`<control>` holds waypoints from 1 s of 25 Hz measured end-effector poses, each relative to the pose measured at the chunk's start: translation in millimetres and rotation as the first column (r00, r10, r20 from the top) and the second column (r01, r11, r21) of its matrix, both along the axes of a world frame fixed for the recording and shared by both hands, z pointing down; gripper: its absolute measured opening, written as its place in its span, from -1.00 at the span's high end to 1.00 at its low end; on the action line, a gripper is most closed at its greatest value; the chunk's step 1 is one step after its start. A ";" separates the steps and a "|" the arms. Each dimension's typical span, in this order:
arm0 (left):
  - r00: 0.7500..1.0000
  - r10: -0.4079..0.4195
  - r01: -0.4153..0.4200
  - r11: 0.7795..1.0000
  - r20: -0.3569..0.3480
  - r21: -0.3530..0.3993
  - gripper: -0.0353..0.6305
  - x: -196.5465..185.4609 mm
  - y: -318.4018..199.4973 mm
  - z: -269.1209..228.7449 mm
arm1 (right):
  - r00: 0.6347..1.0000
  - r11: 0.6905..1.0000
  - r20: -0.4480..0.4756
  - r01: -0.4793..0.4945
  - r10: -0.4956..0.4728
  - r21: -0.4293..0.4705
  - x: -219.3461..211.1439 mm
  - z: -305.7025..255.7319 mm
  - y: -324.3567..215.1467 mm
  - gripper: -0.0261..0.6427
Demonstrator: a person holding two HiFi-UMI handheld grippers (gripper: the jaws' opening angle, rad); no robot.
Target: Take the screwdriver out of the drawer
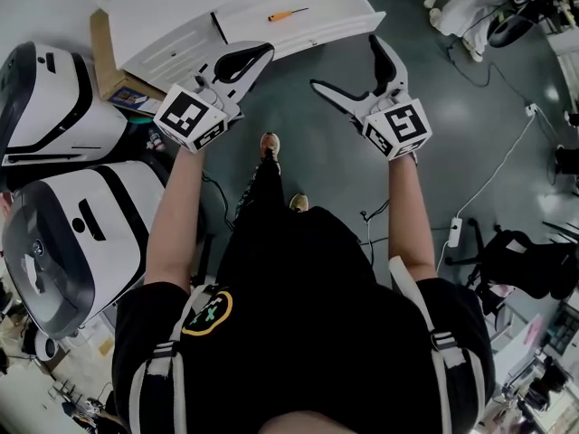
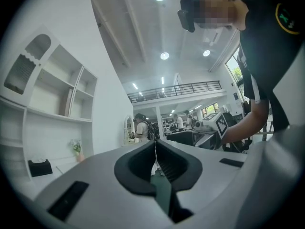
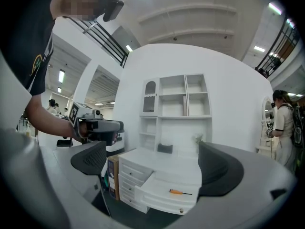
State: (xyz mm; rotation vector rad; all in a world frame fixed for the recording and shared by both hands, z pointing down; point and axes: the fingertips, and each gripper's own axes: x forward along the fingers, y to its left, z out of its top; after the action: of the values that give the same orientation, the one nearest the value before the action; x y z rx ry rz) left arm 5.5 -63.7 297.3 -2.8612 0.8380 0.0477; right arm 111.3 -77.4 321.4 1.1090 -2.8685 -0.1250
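Observation:
An orange-handled screwdriver [image 1: 288, 14] lies in the open top drawer [image 1: 318, 33] of a white cabinet at the top of the head view. My left gripper [image 1: 260, 55] hangs just in front of the drawer's left part, jaws shut on nothing. The right gripper [image 1: 351, 69] is open and empty, in front of the drawer's right end. In the right gripper view the screwdriver [image 3: 180, 192] shows between the open pads, inside the drawer [image 3: 162, 205], well ahead. The left gripper view shows the left gripper [image 2: 155, 150] with its jaws closed together, aimed past the shelves.
Two large white machines [image 1: 54, 107] [image 1: 63, 242] stand at the left, with a cardboard box [image 1: 107, 57] beside the cabinet. On the grey floor at the right lie a cable and a power strip [image 1: 457, 231]. The person's feet [image 1: 270, 145] stand below the drawer.

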 end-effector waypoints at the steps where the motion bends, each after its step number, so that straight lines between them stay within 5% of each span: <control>1: 1.000 0.003 -0.003 1.000 0.000 -0.001 0.83 0.7 -5.5 1.0 | 1.000 1.000 0.002 -0.002 0.002 -0.002 0.5 1.1 -5.6 -0.85; 25: 1.000 0.015 -0.015 0.999 0.006 -0.028 0.83 -24.0 -150.3 34.7 | 1.000 1.000 -0.022 0.008 -0.008 -0.023 -29.9 31.6 -161.7 -0.84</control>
State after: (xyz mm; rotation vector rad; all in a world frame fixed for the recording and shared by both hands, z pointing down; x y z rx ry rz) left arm -18.5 -214.0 332.0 -2.8928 0.8223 0.0287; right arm 81.4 -239.2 353.0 1.0852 -2.8482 -0.1035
